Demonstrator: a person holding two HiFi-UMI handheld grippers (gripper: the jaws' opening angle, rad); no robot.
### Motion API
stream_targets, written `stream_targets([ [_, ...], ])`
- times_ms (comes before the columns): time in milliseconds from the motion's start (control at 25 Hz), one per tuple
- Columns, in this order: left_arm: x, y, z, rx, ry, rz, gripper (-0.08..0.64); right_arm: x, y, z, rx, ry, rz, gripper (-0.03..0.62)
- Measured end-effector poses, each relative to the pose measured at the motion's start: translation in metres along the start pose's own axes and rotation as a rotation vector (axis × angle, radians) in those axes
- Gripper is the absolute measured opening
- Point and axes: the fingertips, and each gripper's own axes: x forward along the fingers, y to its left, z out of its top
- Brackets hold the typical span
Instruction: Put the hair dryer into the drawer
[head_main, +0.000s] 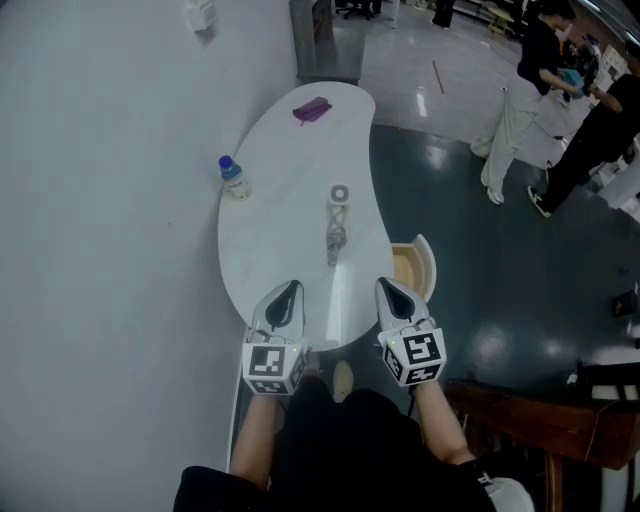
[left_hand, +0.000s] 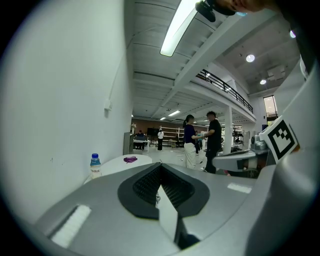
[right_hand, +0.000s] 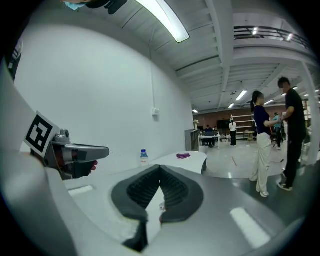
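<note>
The desk (head_main: 290, 160) is a white, kidney-shaped top. Its left edge runs along the white wall (head_main: 100, 220), so there is no room to work on that side. Its right edge curves inward at the middle. There the drawer (head_main: 427, 260) stands open, pale wood inside, just beside the rim and just ahead of the right claw (head_main: 386, 284). Past that edge the dark glossy floor (head_main: 480, 300) lies open, with a dark wooden piece of furniture (head_main: 540, 420) close to the person's right arm. The desk's near edge lies under both claws.

The left claw (head_main: 291, 287) hangs over the near left part of the desk. In the left gripper view the left claw (left_hand: 160, 167) has its ribbed pads (left_hand: 147, 185) pressed together at the tip, with nothing held. The right claw is over the near right rim; in the right gripper view the right claw (right_hand: 160, 167) is likewise closed and empty.

The hair dryer (head_main: 337, 225) lies lengthwise about the middle of the desk, ahead of both claws and touching neither, with bare white top all round it. A bottle (head_main: 233, 178) with a blue cap stands upright near the wall edge, and a purple thing (head_main: 312, 110) lies at the far end. Both are well apart from the hair dryer.

Beyond the far end stands a grey cabinet (head_main: 325, 40). People (head_main: 520, 90) stand on the lighter floor, well away.
</note>
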Motion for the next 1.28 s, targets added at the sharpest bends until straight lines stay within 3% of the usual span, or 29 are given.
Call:
stream_targets([
  [600,0.101,0.065,-0.043,-0.042,0.116,-0.094,0.006,0.117,-0.029,-0.034,0.085,0.111,-0.068,0.002],
  [1280,0.182,0.114,-0.133,-0.104,0.297,-0.152,0.006,0.213,-0.044,-0.111,0.172,0.269,-0.093,0.002],
])
